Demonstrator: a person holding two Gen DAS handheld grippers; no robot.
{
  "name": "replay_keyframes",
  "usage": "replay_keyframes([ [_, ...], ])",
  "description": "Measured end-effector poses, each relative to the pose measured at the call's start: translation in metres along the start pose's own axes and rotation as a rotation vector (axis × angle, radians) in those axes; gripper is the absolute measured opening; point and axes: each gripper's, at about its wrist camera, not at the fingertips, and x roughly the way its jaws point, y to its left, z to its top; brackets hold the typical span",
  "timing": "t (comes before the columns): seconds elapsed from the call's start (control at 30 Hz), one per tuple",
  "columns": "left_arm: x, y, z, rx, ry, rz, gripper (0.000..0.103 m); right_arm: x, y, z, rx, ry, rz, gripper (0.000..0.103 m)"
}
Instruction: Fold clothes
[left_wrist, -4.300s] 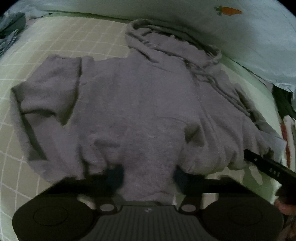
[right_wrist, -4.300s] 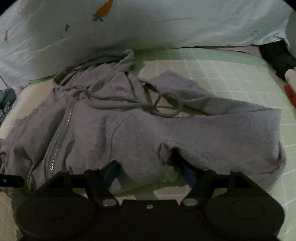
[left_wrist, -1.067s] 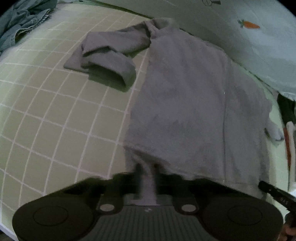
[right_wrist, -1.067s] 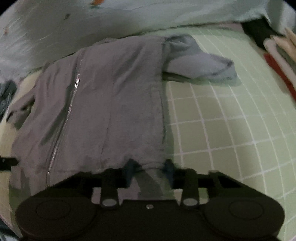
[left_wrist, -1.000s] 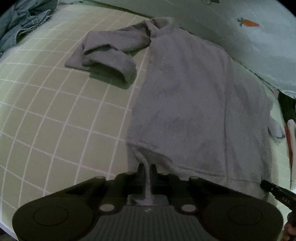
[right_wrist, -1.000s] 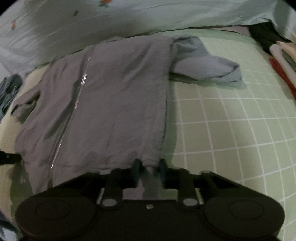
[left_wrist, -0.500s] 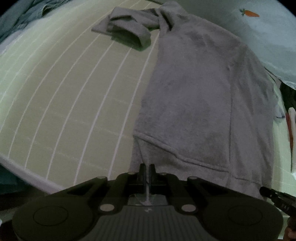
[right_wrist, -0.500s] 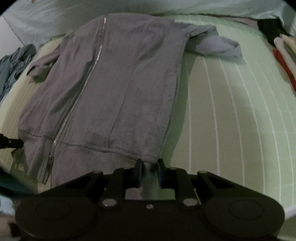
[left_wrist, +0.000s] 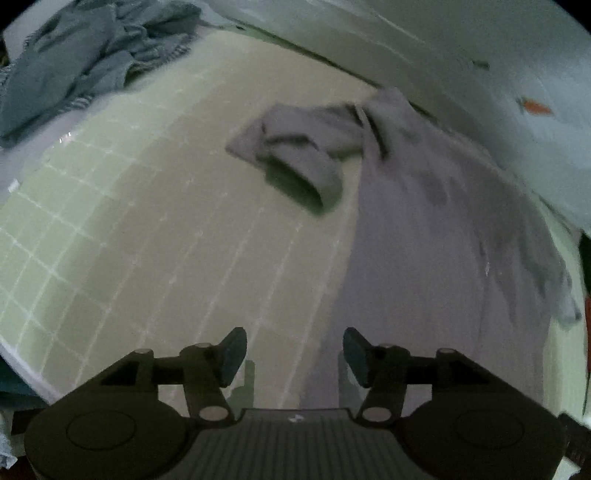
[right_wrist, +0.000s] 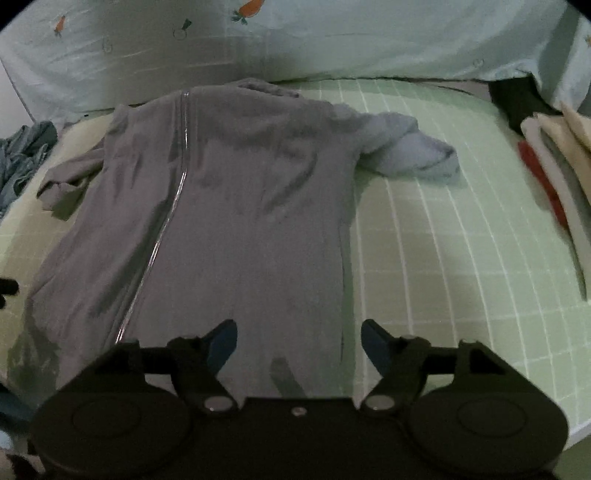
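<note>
- Hovering low over the near edge of the bed (right_wrist: 461, 236), the right gripper (right_wrist: 299, 343) points along the grey zip hoodie (right_wrist: 240, 206) toward the far edge.
- Its two fingers (right_wrist: 376, 345) stand wide apart and hold nothing; the hoodie's hem lies in the gap between them, and contact with the cloth cannot be told.
- The left gripper (left_wrist: 293, 354) is also low at the near edge, aimed up the bed, with the hoodie's left side seam running past its right finger (left_wrist: 356, 354).
- Its jaws are spread wide and empty; between them shows the checked green sheet (left_wrist: 147, 258) and a strip of the grey hem.
- The hoodie lies flat and front up along the middle of the bed, its zipper (right_wrist: 173, 206) closed, hem toward the near edge, neck toward the far edge by the carrot-print quilt (right_wrist: 332, 37).
- One sleeve (right_wrist: 410, 151) lies bunched out toward the right edge; the other sleeve (left_wrist: 295, 158) is crumpled toward the left edge.
- A blue-grey garment (left_wrist: 74, 62) is heaped at the far left corner, and a stack of folded clothes (right_wrist: 554, 155) sits at the right edge.
</note>
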Motion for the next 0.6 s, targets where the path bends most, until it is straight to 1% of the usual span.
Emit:
replay_keyframes([
  [0.13, 0.003, 0.003, 0.02, -0.011, -0.036, -0.009, 0.062, 0.005, 0.01, 0.015, -0.014, -0.028, -0.023, 0.085],
  [0.3, 0.018, 0.001, 0.043, -0.022, -0.041, -0.042, 0.063, 0.014, 0.015, 0.033, -0.015, -0.045, -0.049, 0.085],
  [0.4, 0.035, -0.002, 0.065, -0.035, -0.041, -0.046, 0.063, 0.022, 0.017, 0.044, -0.006, -0.05, -0.065, 0.085],
  [0.5, 0.045, 0.001, 0.088, -0.048, -0.069, -0.037, 0.063, 0.033, 0.014, 0.059, -0.001, -0.057, -0.083, 0.085],
  [0.6, 0.048, 0.02, 0.109, -0.118, -0.118, -0.004, 0.063, 0.045, 0.007, 0.078, 0.014, -0.073, -0.119, 0.085],
])
